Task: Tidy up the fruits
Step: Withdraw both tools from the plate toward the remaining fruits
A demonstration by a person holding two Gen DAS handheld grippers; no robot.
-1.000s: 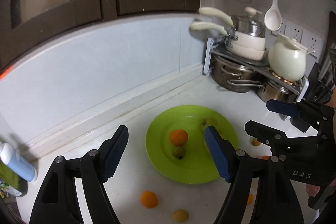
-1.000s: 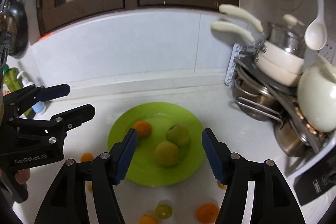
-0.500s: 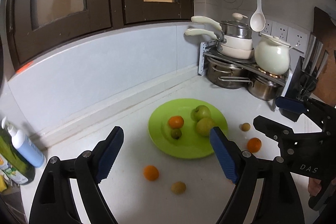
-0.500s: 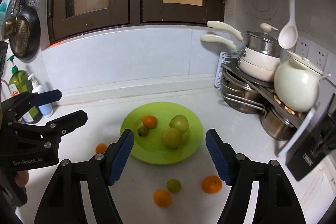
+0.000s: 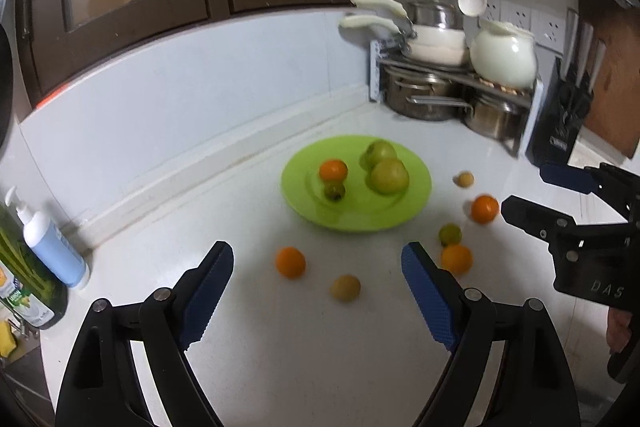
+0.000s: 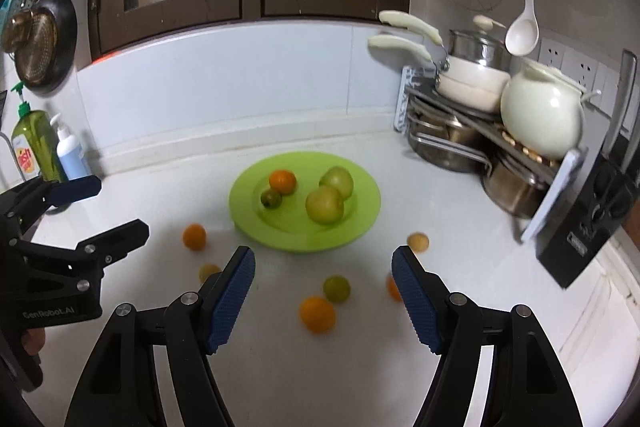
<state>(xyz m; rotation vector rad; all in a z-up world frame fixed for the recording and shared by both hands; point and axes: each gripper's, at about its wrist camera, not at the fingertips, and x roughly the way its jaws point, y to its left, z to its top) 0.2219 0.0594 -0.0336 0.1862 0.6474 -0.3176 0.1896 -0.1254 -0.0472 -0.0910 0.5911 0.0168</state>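
Observation:
A green plate [image 5: 360,221] [image 6: 304,241] holds two green apples [image 5: 389,175] [image 6: 325,205], an orange [image 5: 333,169] and a small dark green fruit [image 5: 334,191]. Several loose fruits lie on the white counter in front of it, among them an orange [image 5: 290,262] [image 6: 194,237], a yellowish fruit [image 5: 345,287], and another orange [image 6: 317,313] beside a green fruit [image 6: 336,289]. My left gripper [image 5: 318,251] [image 6: 118,207] hovers short of the plate, its jaws opening and empty. To its right, my right gripper [image 6: 323,255] [image 5: 528,189] stands open with nothing between its fingers.
A metal rack of pots [image 6: 460,147] with a white jar [image 6: 540,115] fills the back right corner, and a black knife block [image 6: 588,223] stands beside it. Soap bottles [image 5: 52,247] stand at the left. The tiled wall [image 5: 200,99] runs behind the plate.
Both grippers have drawn back from the plate, so it looks smaller and more loose fruit shows in front of it. Both pairs of jaws stand wider.

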